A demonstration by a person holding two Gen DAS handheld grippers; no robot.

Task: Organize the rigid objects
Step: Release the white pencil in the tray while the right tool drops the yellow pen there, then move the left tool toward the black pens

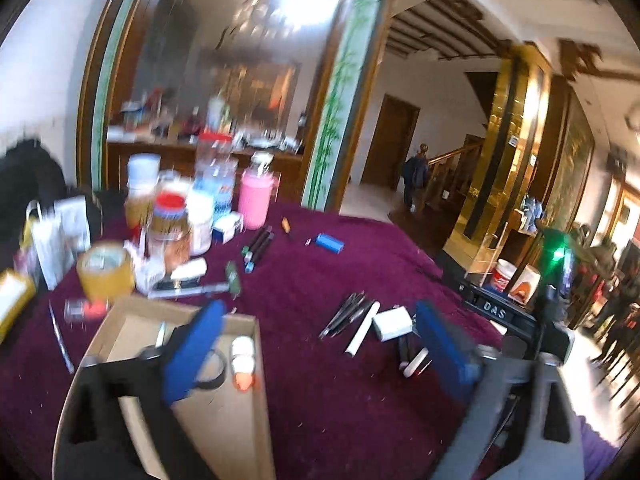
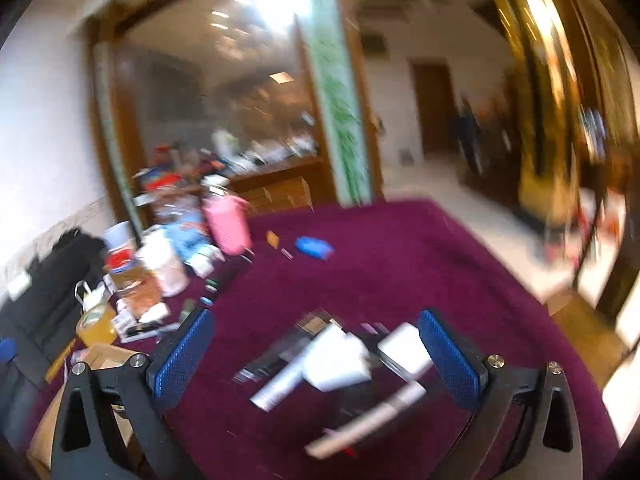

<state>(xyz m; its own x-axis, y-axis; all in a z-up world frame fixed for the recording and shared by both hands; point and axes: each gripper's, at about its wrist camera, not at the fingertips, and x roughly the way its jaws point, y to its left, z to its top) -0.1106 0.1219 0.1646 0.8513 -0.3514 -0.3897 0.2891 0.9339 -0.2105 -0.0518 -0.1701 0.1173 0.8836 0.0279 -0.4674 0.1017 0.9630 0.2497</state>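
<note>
Left gripper [image 1: 320,344], jaws spread wide and empty, above maroon cloth [image 1: 320,400]. Cardboard box [image 1: 224,412] at lower left, holding a black ring and an orange-tipped piece. Pens [image 1: 346,314] and white adapter [image 1: 393,323] loose beside it. Right gripper [image 2: 320,354] likewise wide, empty, over blurred white adapter [image 2: 336,360].

A bamboo-painted pillar [image 1: 344,92] stands behind the maroon tablecloth [image 1: 360,264], with a wooden door [image 1: 390,140] and a distant person [image 1: 416,172] beyond.
</note>
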